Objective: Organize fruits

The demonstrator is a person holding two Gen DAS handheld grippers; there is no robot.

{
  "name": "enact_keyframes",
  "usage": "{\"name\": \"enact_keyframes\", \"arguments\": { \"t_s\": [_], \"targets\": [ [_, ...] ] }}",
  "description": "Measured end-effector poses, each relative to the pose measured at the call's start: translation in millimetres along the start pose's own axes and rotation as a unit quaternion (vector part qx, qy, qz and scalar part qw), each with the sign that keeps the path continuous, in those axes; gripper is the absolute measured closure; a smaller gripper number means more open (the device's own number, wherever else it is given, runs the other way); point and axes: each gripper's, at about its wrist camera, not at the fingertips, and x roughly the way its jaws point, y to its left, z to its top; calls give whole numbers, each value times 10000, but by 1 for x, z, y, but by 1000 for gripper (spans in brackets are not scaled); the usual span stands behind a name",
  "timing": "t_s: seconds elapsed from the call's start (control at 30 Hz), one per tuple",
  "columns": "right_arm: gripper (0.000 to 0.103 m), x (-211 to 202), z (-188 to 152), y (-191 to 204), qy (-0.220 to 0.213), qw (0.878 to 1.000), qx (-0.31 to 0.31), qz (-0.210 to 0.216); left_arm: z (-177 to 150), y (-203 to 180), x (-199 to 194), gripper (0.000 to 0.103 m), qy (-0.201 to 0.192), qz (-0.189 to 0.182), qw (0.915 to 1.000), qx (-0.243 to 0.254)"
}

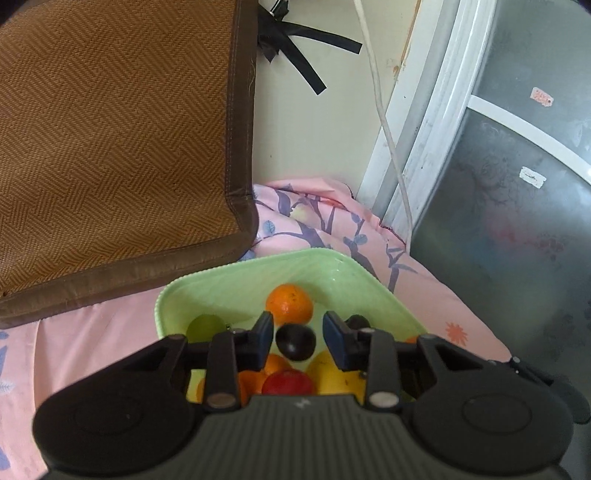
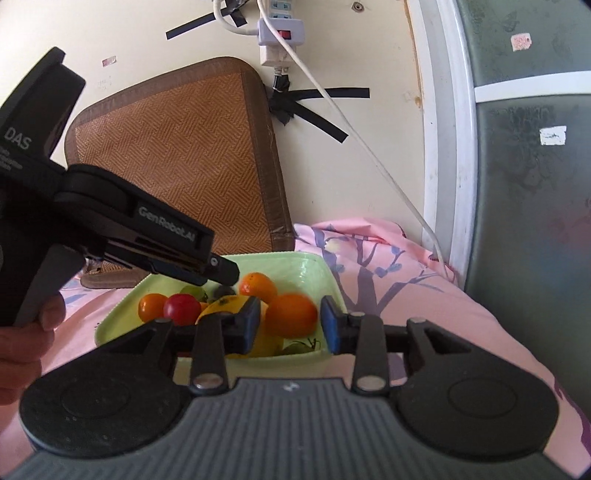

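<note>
Fruits sit heaped in the pale green tray on the pink floral cloth, which lies against the cream wall; from my right wrist camera I count an orange level with my right gripper, a second orange behind it, a red fruit, a small orange one at the left, a yellow fruit and something green at the back. My right gripper's blue pads stand apart with the near orange in the gap; I see daylight on the right side of it, so nothing is clamped. From my left wrist camera my left gripper hangs over the tray with a dark round fruit between its pads, a gap on either side, so those fingers are parted too and grip nothing; an orange lies beyond it, and a red fruit and a yellow one are nearer to me. The left tool's body crosses the right view; I read "GenRobot.AI" on its arm and "DAS" on its housing, smaller lines beneath too blurred to make out; a person's hand holds its handle. A woven mat with brown edging leans on the wall; a white power strip hangs above with its cable trailing down; black tape crosses the wall.
</note>
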Motion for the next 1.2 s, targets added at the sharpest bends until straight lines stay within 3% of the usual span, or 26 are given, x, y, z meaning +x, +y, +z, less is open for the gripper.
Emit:
{"name": "enact_keyframes", "arguments": {
  "t_s": [0.13,0.27,0.33,0.4,0.53,0.77,0.83,0.9,1.2],
  "targets": [
    [50,-10,0,1,-254,9997,-22,-17,-4,3,-7,64,-90,89,9998,-154],
    [50,-29,-1,1,-510,9986,146,-3,-13,10,-50,64,-443,228,9984,-267],
    [50,-40,-1,5,-532,9981,300,74,-26,6,-78,63,-614,565,9965,-85],
    [50,-54,-6,12,-515,9978,410,123,-41,0,-102,50,-728,989,9924,99],
    [50,-81,-24,27,-300,9959,799,303,-80,-2,-140,47,-805,1299,9882,79],
    [49,-114,-40,55,153,9937,987,511,-136,7,-168,40,-616,1649,9841,-243],
    [49,-122,-43,61,212,9932,1024,518,-150,10,-172,36,-578,1755,9824,-287],
    [48,-128,-45,66,270,9924,1076,531,-162,12,-177,13,-589,1885,9798,-314],
    [44,-131,-52,81,604,9888,1258,528,-187,25,-199,1,-670,2273,9704,-460]
  ]
}}
